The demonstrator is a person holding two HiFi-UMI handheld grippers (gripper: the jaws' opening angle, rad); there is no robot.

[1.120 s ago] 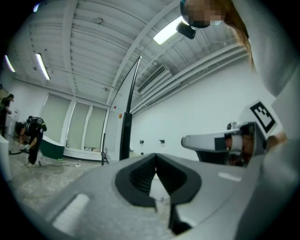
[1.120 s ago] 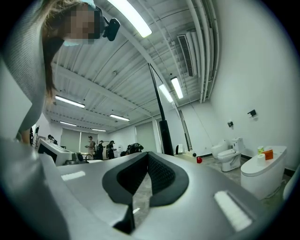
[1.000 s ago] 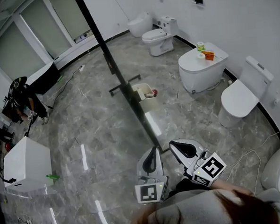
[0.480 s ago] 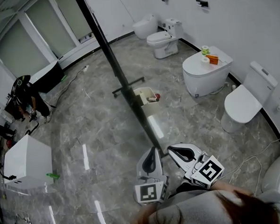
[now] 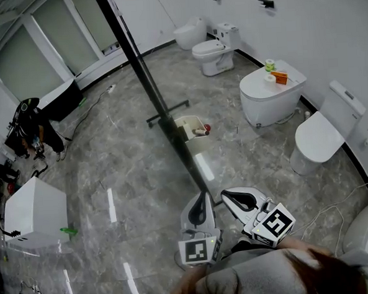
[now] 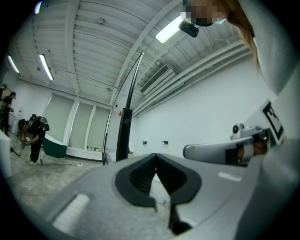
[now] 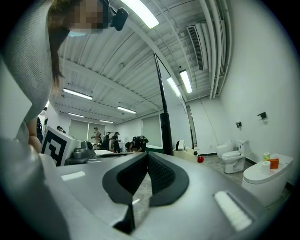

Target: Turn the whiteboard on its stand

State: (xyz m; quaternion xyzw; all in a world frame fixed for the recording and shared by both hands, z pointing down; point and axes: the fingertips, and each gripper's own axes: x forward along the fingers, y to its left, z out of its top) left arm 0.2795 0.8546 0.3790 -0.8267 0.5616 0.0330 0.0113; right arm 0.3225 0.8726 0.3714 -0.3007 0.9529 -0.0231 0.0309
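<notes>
The whiteboard (image 5: 144,77) shows edge-on from above as a long dark bar, running from the top of the head view down to just ahead of my grippers. Its stand's foot (image 5: 167,111) crosses it on the floor, and a tray (image 5: 189,122) holding a red thing hangs on its right side. My left gripper (image 5: 201,198) is shut and empty, its tips just short of the board's near end. Beside it, my right gripper (image 5: 227,194) is shut and empty too. The board's dark post (image 6: 123,133) rises ahead in the left gripper view, and the post (image 7: 165,129) in the right gripper view.
Several white toilets (image 5: 267,91) stand along the right wall, one with a roll and an orange box on top. A white box (image 5: 34,214) sits at the left. A person (image 5: 27,125) bends over at far left. A cable (image 5: 327,204) lies on the floor at right.
The head view has shifted a little. Both grippers stay shut in about the same place before the board's near end.
</notes>
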